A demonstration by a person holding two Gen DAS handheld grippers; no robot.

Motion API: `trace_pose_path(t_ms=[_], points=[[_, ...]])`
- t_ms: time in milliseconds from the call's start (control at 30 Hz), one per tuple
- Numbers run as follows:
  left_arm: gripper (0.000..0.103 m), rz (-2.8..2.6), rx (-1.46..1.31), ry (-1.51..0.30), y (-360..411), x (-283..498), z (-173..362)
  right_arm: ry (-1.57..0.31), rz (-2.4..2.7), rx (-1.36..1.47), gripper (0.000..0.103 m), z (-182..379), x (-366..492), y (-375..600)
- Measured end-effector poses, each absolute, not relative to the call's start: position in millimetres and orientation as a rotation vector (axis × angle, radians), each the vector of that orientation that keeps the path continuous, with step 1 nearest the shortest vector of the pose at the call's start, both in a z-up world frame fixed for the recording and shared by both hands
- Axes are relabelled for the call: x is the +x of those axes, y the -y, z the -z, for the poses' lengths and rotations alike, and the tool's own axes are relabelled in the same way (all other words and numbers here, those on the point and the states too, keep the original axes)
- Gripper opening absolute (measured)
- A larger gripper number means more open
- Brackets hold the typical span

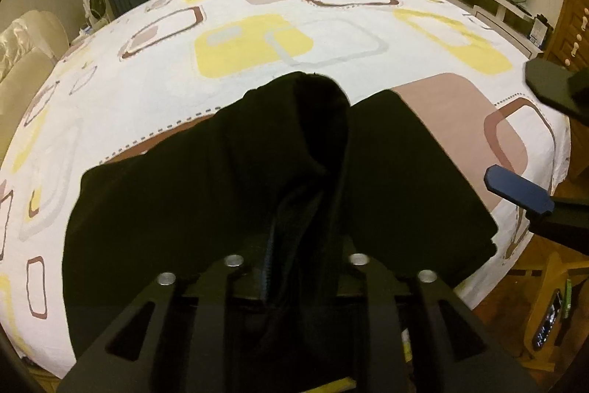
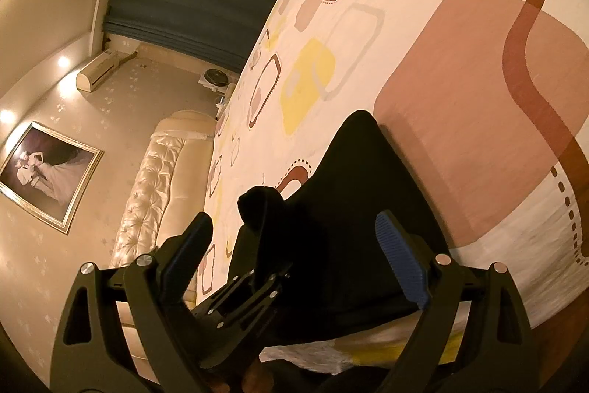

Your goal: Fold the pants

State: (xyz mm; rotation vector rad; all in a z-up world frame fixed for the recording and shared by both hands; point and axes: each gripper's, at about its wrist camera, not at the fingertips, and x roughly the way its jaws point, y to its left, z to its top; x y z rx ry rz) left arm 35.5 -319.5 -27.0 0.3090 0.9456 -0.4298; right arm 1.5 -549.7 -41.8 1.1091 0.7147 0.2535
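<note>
Two grippers: left gripper (image 1: pixel 294 260) fingers clamping pants (image 1: pixel 184 201), right gripper (image 2: pixel 298 245) agape.

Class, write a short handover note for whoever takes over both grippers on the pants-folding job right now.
Left gripper: shut on the black pants, a bunch of cloth lifted between its jaws.
Right gripper: open, holding nothing, hovering by the pants' right edge.
Pants lie bunched at the near edge of the patterned bed sheet.
Done: cloth gathered and gripped on the left. How far the fold has got cannot be told.
Left: grip with the right gripper, fold over, flatten.
</note>
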Motion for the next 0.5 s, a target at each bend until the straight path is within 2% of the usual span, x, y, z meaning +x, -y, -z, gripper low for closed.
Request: trace_pose_path(t_ms=[33,100,200,233,267,367,500], points=[[0.049,0.426,0.308,-0.94,319,33,24,-0.712,-0.251,1.112,0.09,41,1,550],[0.064,0.431,0.272,-0.927,312,28,13,-0.706,-0.249,1.114,0.09,40,1,553],[0.065,0.46,0.212,-0.913,293,21,-9,-0.697,-0.257,1.104,0.09,35,0,555],[0.075,0.462,0.191,-0.895,283,17,-18,-0.694,-0.26,1.101,0.09,33,0,555],[0.078,0.462,0.162,-0.867,267,14,-29,-0.693,-0.265,1.097,0.09,31,0,554],[0.081,0.431,0.098,-0.815,216,10,-47,-0.708,-0.285,1.061,0.09,26,1,547],[0.082,0.355,-0.033,-0.867,141,19,-38,-0.802,-0.313,0.968,0.09,31,14,523]])
